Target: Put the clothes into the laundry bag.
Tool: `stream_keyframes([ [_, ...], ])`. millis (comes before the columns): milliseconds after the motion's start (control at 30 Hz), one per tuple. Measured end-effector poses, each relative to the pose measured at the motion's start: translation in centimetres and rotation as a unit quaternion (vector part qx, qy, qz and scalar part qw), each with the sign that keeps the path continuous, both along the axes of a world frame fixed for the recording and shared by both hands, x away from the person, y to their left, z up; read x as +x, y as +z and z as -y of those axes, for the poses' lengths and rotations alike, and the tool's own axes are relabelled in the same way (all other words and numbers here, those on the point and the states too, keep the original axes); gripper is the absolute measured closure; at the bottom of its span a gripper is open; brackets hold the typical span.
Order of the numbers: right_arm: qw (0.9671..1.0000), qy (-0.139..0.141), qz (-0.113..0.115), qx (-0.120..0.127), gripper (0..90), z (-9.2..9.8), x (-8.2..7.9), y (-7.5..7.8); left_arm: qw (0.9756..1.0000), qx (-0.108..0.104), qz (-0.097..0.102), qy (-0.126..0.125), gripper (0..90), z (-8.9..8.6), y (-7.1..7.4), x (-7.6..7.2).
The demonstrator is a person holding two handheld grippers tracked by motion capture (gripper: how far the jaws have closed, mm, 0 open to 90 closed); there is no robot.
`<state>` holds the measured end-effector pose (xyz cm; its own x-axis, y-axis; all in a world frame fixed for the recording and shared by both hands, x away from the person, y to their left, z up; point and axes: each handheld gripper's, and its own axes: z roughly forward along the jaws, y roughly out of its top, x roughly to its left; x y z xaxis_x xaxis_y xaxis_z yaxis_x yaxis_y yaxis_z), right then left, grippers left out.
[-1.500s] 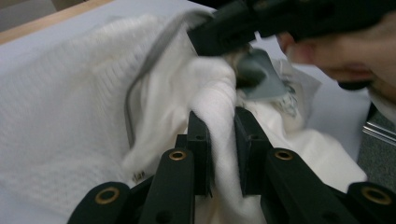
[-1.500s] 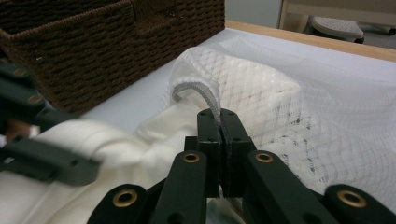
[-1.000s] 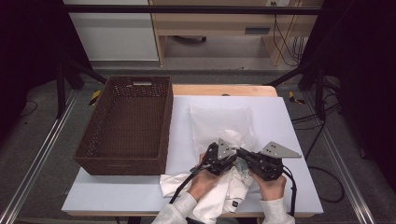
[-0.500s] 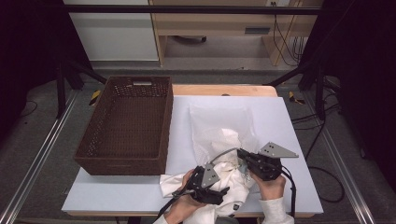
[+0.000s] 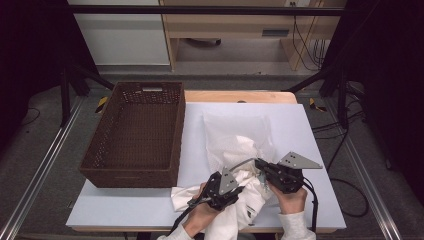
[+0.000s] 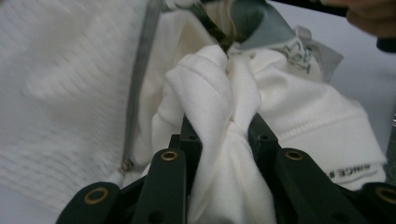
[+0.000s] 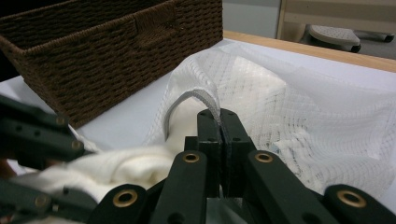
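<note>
On white table (image 5: 310, 130), left jaws pinching white garment (image 6: 224, 107), right jaws clamping mesh bag (image 7: 289, 107), wicker basket (image 5: 135, 135) beside.

The garment (image 6: 224, 107) is soft, matt white knit cloth, and the laundry bag (image 7: 299, 116) is thin, see-through white mesh. The basket (image 5: 135, 132) is rough brown wicker; the table (image 5: 310, 125) looks smooth and matt.

On the desk (image 5: 150, 210) the wicker basket (image 5: 137, 132) sits at nine o'clock of the mesh laundry bag (image 5: 237, 132), just beside it. The garment (image 5: 240, 200) spills from the bag's mouth toward six o'clock, reaching the desk's near edge. The left tongs (image 5: 239, 189) lie on the garment; the right tongs (image 5: 259, 164) stand at their two o'clock, on the bag's rim (image 7: 194, 98). The basket lies at ten o'clock of both tongs.
</note>
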<state>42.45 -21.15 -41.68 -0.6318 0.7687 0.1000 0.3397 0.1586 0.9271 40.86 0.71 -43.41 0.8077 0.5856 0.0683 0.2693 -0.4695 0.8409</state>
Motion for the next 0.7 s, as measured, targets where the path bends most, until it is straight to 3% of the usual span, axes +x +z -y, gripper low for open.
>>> stream_keyframes([
  [100,1.0000,0.000,0.001,0.005,88.8,0.0,-0.1,0.1,0.9998,-0.009,0.003,0.016,71.8,1.0,0.7,1.3],
  [167,1.0000,-0.001,0.003,0.005,88.7,0.0,-0.2,0.2,0.9995,0.003,0.011,0.028,71.5,1.8,0.5,2.1],
  [300,1.0000,0.001,0.000,0.008,88.7,0.0,-0.2,0.2,0.9982,0.036,0.022,0.042,69.4,3.5,-1.5,4.4],
  [400,1.0000,0.005,0.000,0.007,88.7,-0.1,-0.2,0.2,0.9988,0.026,0.016,0.039,66.6,3.5,-2.7,5.5],
  [533,1.0000,0.007,-0.005,0.004,88.7,-0.1,0.0,-0.1,0.9995,0.013,0.009,0.028,58.3,2.7,-2.7,5.3],
  [633,1.0000,0.004,-0.007,-0.003,88.7,-0.2,0.0,-0.2,0.9998,-0.013,-0.009,0.012,43.0,1.5,-2.3,4.6],
  [700,1.0000,0.004,-0.008,-0.001,88.7,-0.2,0.0,-0.3,0.9999,-0.012,-0.008,0.009,33.6,0.6,-2.1,3.8],
])
